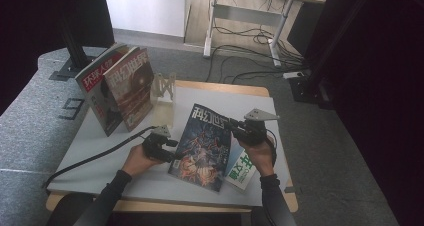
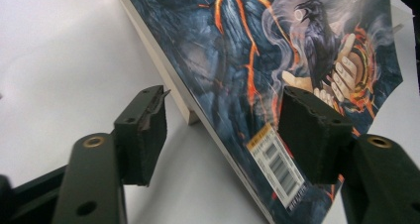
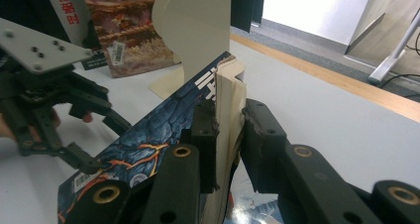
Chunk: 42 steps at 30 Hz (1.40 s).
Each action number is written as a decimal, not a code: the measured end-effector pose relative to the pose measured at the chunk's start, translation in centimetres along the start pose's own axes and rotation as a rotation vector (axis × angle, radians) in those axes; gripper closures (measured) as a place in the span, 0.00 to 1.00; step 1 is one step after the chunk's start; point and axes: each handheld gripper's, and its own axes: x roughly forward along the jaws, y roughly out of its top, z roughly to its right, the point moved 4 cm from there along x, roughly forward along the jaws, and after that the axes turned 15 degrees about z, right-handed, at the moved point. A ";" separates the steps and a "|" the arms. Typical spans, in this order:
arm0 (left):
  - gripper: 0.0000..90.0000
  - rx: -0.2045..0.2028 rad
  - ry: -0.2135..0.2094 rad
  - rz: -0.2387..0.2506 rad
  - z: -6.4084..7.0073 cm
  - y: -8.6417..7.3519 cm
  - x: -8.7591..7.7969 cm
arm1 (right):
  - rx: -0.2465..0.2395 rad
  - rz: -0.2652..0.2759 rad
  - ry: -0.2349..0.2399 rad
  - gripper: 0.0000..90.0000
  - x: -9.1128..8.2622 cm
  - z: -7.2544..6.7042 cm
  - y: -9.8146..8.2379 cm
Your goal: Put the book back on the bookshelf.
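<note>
Clamping right tongs (image 3: 229, 130) on glossy, flat magazine (image 1: 202, 146), its cream page edges squeezed; left tongs (image 2: 223, 135) apart astride its spine edge.

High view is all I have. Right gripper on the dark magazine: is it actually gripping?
Observer: Yes. In the right gripper view the right gripper has its fingers clamped on the page edge of the dark magazine, cover on one side, pages on the other.
Operator: And the left one?
Observer: Not gripping. In the left gripper view the left gripper is open, straddling the magazine's lower edge near the barcode; neither pad presses on it.
Operator: Is the magazine flat?
Observer: No. The left gripper view shows its edge lifted off the white table top, tilted.
Operator: What's ahead of the right gripper?
Observer: The cream bookend, upright just beyond the magazine's top.
</note>
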 end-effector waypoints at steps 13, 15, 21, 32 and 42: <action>0.59 -0.042 -0.047 -0.016 0.0 0.3 -0.1 | 0.002 0.020 0.041 0.83 -0.5 -0.7 0.7; 0.61 -0.037 -0.044 -0.016 0.1 0.4 -0.3 | 0.004 0.026 0.045 0.83 -0.6 -0.9 0.8; 0.76 -0.002 -0.074 0.019 1.1 1.0 -1.2 | 0.004 0.032 0.059 0.83 -0.4 -1.3 1.3; 0.83 0.008 -0.065 0.045 1.3 2.2 -2.7 | -0.004 0.054 0.034 0.84 -1.0 -0.7 2.5; 0.89 0.022 -0.057 0.083 1.7 3.5 -4.4 | 0.007 0.104 0.028 0.85 -1.7 0.0 4.3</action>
